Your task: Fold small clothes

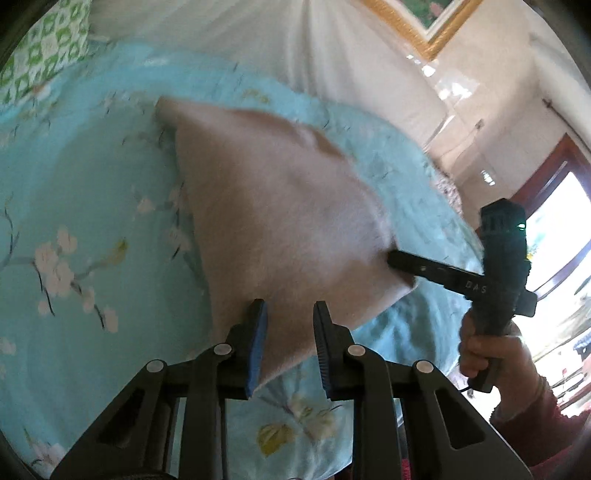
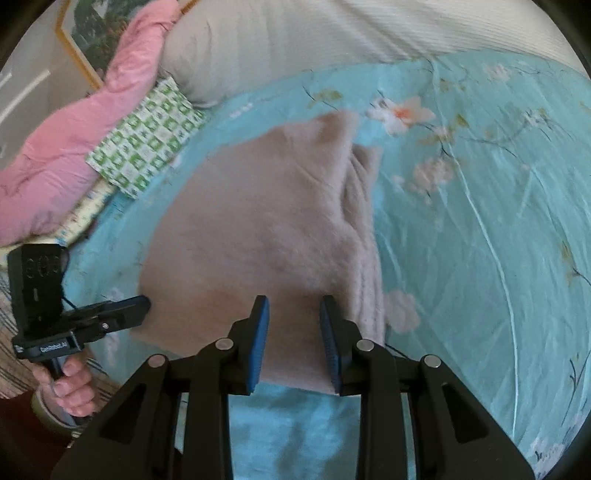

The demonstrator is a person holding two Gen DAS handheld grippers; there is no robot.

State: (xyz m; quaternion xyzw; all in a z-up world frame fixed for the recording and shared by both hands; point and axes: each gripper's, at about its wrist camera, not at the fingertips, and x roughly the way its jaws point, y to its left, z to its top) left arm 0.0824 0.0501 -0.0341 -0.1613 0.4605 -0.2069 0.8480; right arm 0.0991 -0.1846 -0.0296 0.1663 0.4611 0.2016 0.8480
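We see a pale pink garment (image 1: 280, 218) lying on a turquoise floral bedsheet (image 1: 81, 192), its fuzzy cloth blurred in both views. In the left wrist view our left gripper (image 1: 289, 332) sits at the garment's near edge with its jaws spread, the cloth's edge lying between the blue pads (image 1: 258, 343) without being clamped. The right gripper (image 1: 397, 260) shows in the same view at the garment's right corner, its black fingertips touching the cloth there; whether it pinches the fabric we cannot tell from this side. The right hand (image 1: 491, 354) grips its handle, a red sleeve behind it. In the right wrist view the right gripper (image 2: 294, 332) also stands with jaws apart, the garment's near hem resting between them, and a bunched fold runs up the cloth's right side. The left gripper (image 2: 142, 304) appears at the garment's left corner, tip against the cloth, held by the left hand (image 2: 70, 384). Beyond the garment lie a green-and-white checked cloth (image 2: 147, 140), a pink quilt (image 2: 74, 122) and a white pillow (image 2: 295, 44). A gold picture frame (image 1: 424, 33) hangs on the wall.
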